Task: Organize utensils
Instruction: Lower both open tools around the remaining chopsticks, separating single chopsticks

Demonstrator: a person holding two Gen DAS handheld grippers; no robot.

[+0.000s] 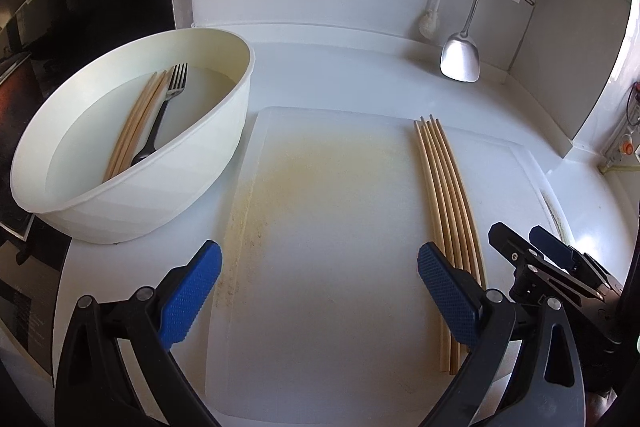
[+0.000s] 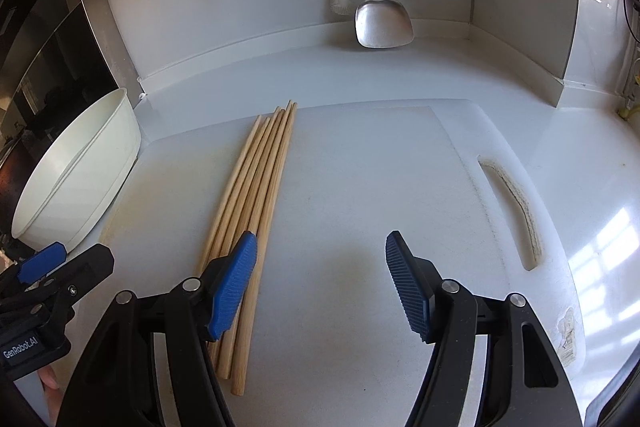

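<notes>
over the cutting board [image 1: 320, 267] my left gripper [image 1: 318, 291] and right gripper [image 2: 320, 279] both gape empty, chopsticks [image 2: 256, 195] near its right edge, bowl [image 1: 200, 155] just off its left edge.

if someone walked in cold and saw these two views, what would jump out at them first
Probably the row of wooden chopsticks lying side by side on the white cutting board, running away from the camera. Next, the big white bowl left of the board, with a dark fork and more chopsticks leaning inside it. Both the left gripper and the right gripper stand open over the board, holding nothing.
</notes>
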